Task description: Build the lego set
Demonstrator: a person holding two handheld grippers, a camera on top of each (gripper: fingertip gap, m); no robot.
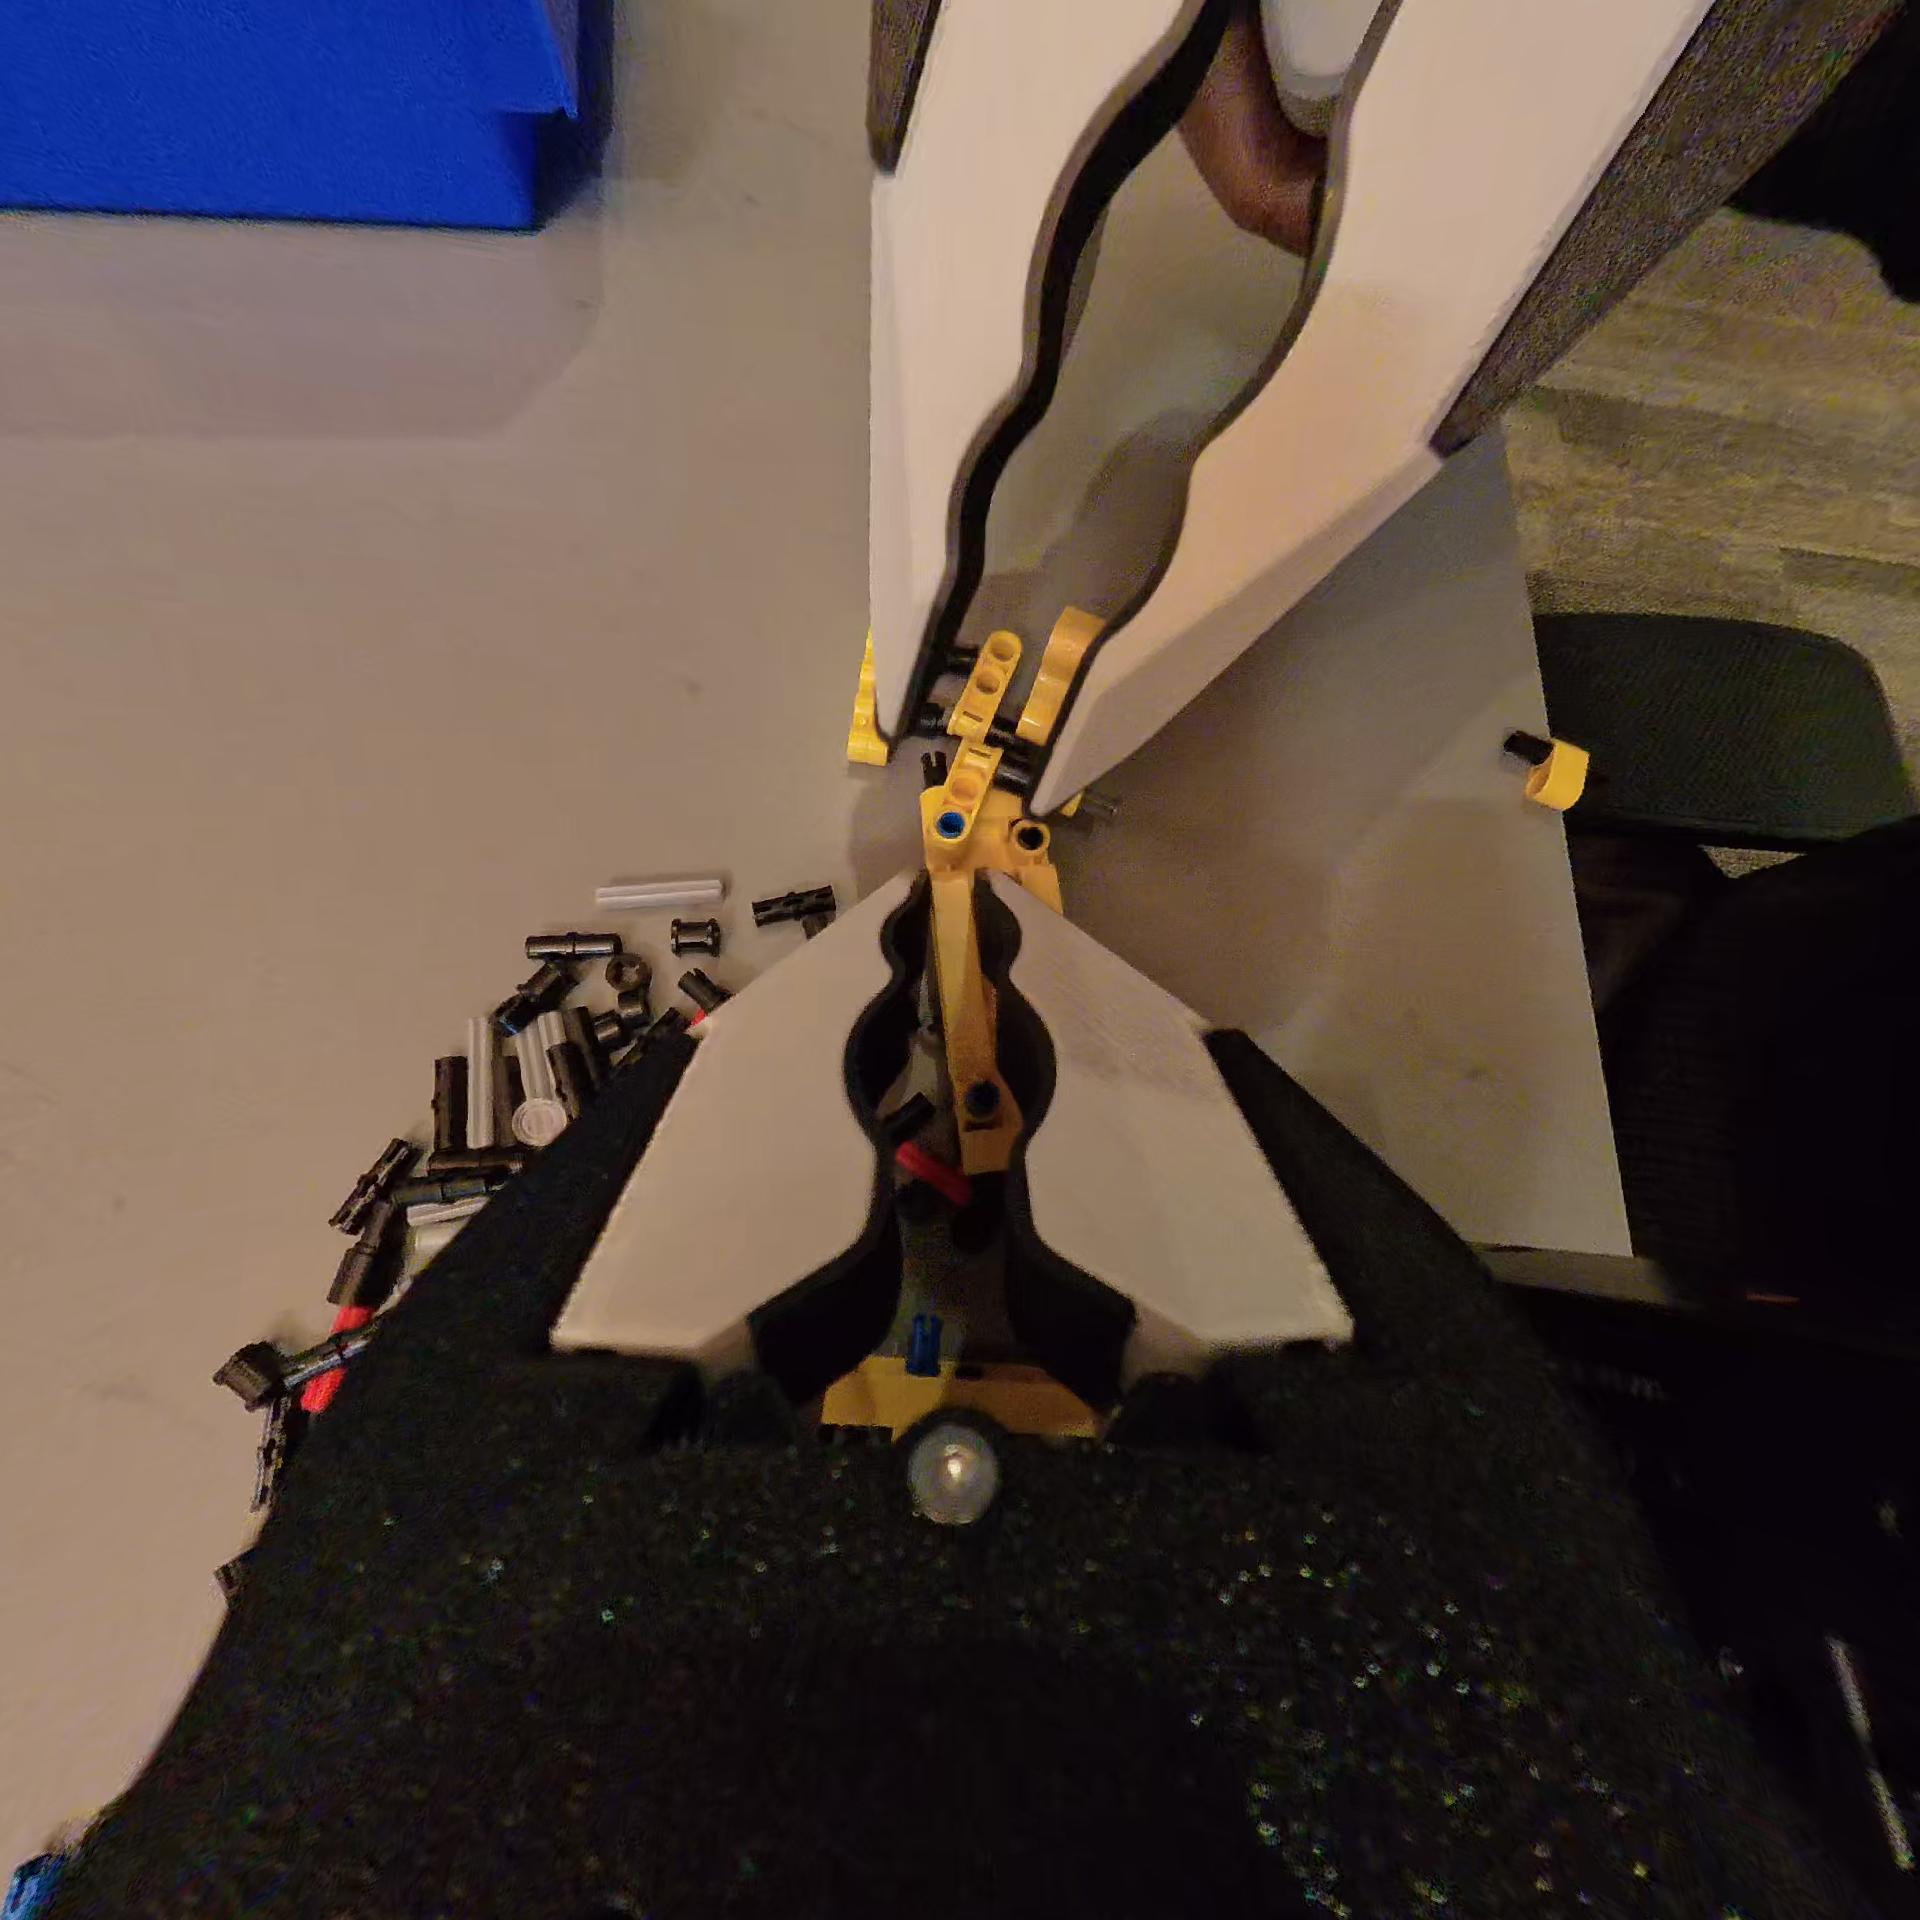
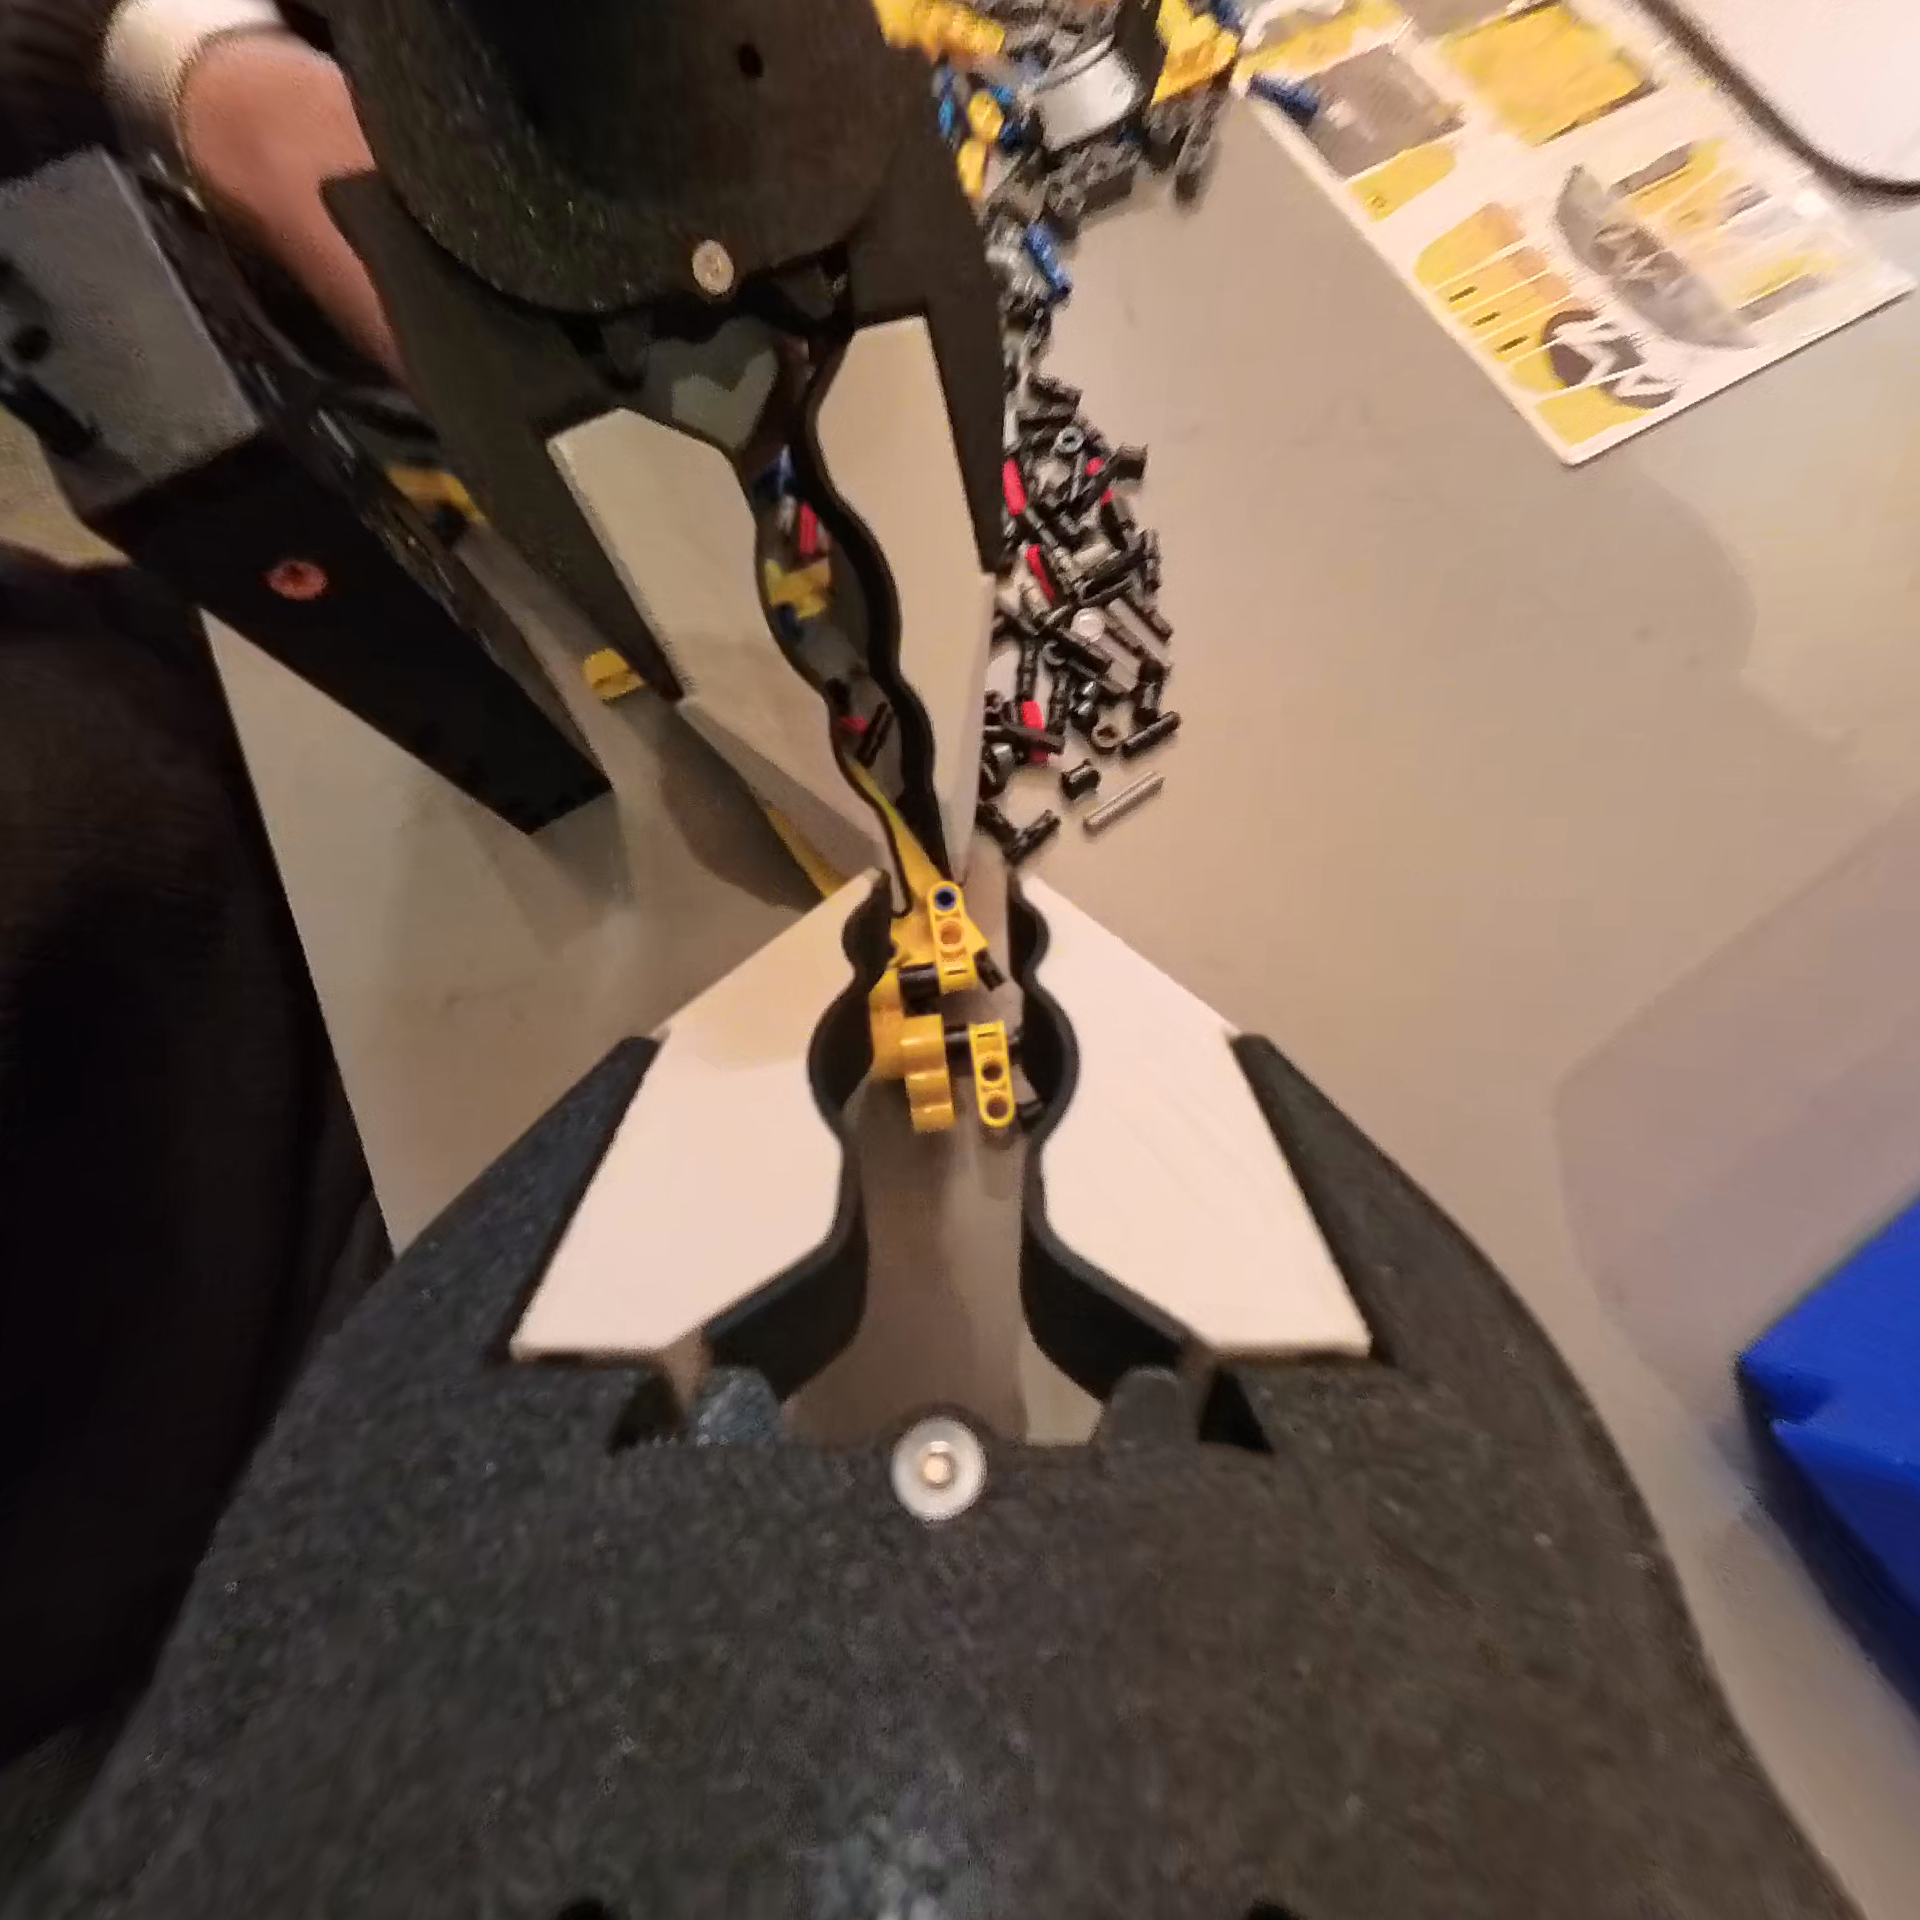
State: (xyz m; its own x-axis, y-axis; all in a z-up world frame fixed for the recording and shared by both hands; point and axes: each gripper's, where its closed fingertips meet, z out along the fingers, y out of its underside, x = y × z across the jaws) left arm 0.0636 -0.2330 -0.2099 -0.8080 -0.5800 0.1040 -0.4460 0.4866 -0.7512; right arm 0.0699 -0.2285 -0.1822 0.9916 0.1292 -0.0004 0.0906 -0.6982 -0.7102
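A yellow toy-brick assembly (image 1: pixel 961 831) of beams joined by black pins, with a blue pin in one hole, hangs above the pale table (image 1: pixel 312 623). My left gripper (image 1: pixel 956 883) is shut on its long yellow beam, which runs back between the fingers. My right gripper (image 1: pixel 966 774) comes in from above, tip to tip with the left one. In the right wrist view my right gripper (image 2: pixel 948 883) is closed around the assembly's short end (image 2: pixel 940 966), with black pins touching the fingers. The left gripper (image 2: pixel 935 862) reaches down from the top there.
A pile of black, grey and red pins (image 1: pixel 520 1039) lies left of the left gripper and shows in the right wrist view (image 2: pixel 1081 623). There is a blue box (image 1: pixel 260 104), a loose yellow piece (image 1: pixel 1553 774) by the table edge, a printed sheet (image 2: pixel 1558 208) and a black chair (image 1: pixel 1714 727). The tips of both grippers are at nearly the same place.
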